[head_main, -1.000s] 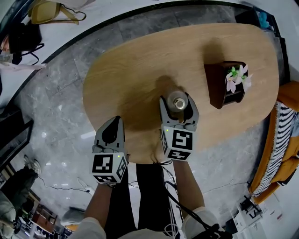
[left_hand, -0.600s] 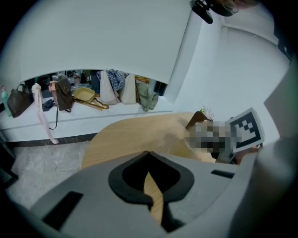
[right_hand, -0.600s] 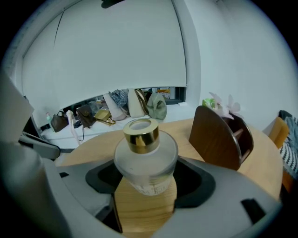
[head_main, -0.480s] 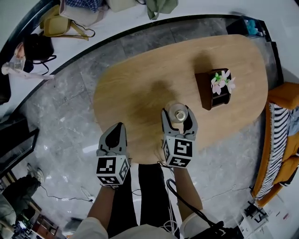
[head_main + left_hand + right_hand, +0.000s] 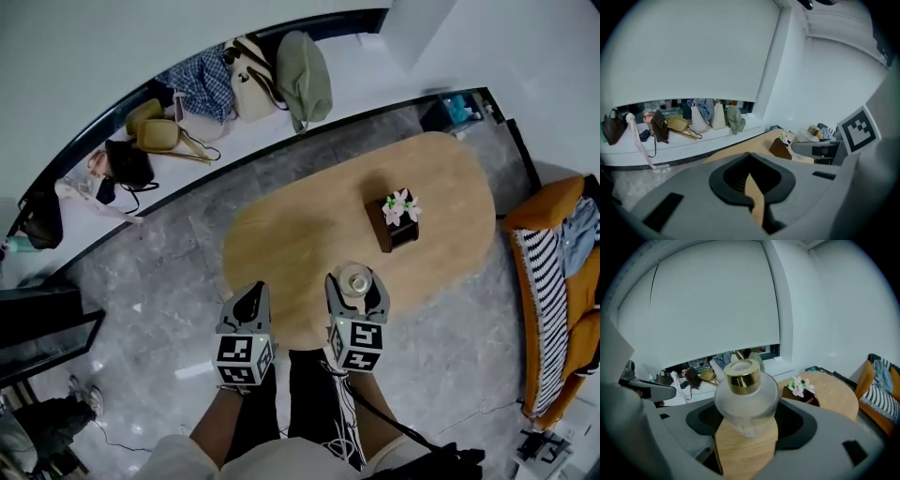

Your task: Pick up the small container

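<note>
Lifted one small container, right gripper clamped

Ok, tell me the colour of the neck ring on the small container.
Shiny gold, on the frosted small container; clearest in the right gripper view.

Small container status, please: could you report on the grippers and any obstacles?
Right gripper shut on small container, upright between jaws. Left gripper shut, empty. Flower box well away; nothing blocking.
</note>
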{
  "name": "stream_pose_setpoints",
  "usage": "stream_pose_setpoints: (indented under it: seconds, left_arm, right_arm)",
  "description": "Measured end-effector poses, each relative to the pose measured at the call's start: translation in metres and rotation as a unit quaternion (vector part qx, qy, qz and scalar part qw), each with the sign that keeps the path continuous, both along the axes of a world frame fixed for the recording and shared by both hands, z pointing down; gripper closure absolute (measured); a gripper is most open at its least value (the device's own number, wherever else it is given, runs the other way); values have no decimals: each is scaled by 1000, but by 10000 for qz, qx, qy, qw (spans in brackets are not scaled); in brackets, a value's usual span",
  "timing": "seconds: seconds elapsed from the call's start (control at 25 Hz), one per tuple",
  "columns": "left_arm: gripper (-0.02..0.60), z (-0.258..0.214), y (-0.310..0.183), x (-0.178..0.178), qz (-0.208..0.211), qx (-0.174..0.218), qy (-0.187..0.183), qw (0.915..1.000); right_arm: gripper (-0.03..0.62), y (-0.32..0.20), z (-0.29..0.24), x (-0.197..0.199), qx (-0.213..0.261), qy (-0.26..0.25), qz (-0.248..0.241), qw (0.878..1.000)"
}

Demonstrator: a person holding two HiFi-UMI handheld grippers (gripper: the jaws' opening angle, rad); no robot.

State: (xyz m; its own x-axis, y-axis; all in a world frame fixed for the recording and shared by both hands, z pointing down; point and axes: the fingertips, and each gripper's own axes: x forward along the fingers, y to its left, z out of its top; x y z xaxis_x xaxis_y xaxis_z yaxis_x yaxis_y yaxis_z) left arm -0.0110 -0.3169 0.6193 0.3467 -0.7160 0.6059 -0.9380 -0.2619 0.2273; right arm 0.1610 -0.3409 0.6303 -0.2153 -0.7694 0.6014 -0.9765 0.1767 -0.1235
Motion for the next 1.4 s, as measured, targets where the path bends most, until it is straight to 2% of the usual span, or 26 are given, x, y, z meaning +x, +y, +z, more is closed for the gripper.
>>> stream_pose_setpoints:
  seconds: [0.44, 0.6, 0.96, 1.4]
  left_arm:
    - [574, -114, 52, -7, 546, 562, 203, 9967]
    - [574, -148, 75, -17, 698, 742, 227, 9945]
    - [574, -216, 107, -42, 953, 1475, 396, 9837]
    - [574, -263, 130, -34, 920, 1941, 464, 9755]
  right_arm:
    - [261, 68, -128, -25, 287, -119, 118, 9994]
    - [261, 94, -169, -42, 441, -324, 136, 9984]
    - [261, 147, -244, -68, 951, -326, 292, 9945]
    - [261, 183, -287, -65, 1146, -361, 126, 9927]
